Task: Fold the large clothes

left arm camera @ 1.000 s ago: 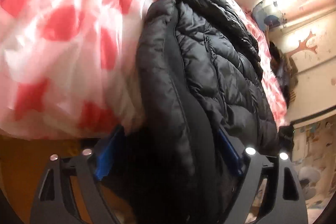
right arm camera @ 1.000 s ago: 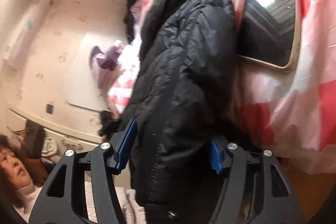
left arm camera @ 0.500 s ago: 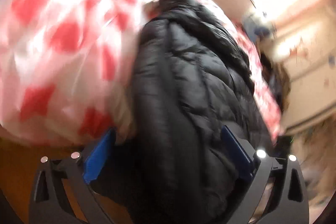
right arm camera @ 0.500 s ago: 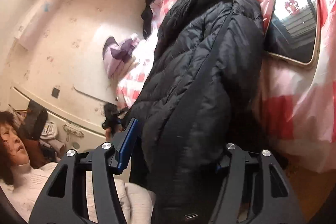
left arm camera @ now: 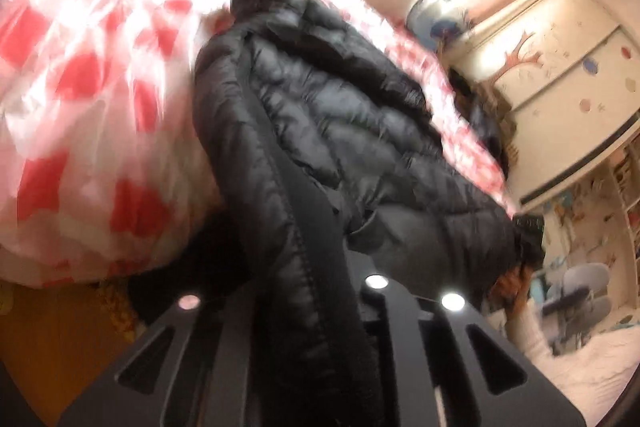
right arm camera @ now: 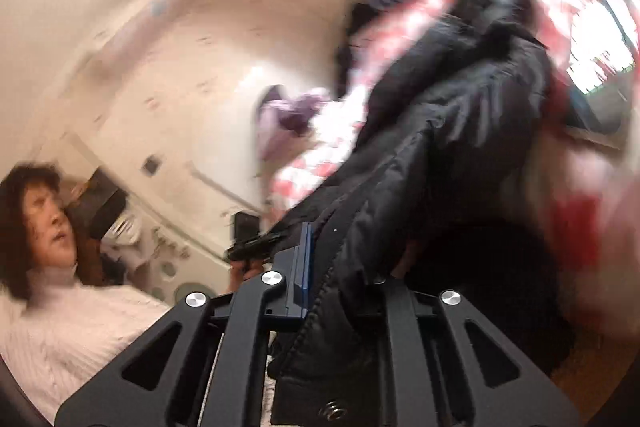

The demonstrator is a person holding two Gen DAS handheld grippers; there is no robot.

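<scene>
A black quilted puffer jacket (left arm camera: 340,131) lies on a bed with a red-and-white checked cover (left arm camera: 80,75). My left gripper (left arm camera: 288,291) is shut on the jacket's zip edge, which fills the space between its jaws. In the right wrist view the same jacket (right arm camera: 448,131) runs up the frame, and my right gripper (right arm camera: 340,283) is shut on its hem edge, with one blue pad (right arm camera: 303,267) showing beside the fabric. Both views are blurred by motion.
A person in a white sweater (right arm camera: 60,307) is at the lower left of the right wrist view. A purple garment (right arm camera: 292,111) lies further along the bed. A framed mirror (right arm camera: 600,79) rests on the cover at right. Chairs (left arm camera: 580,291) stand by a decorated wall.
Both grippers have closed from wide open onto the jacket's edge. Both cameras have swung, tilting the jacket and bed in view.
</scene>
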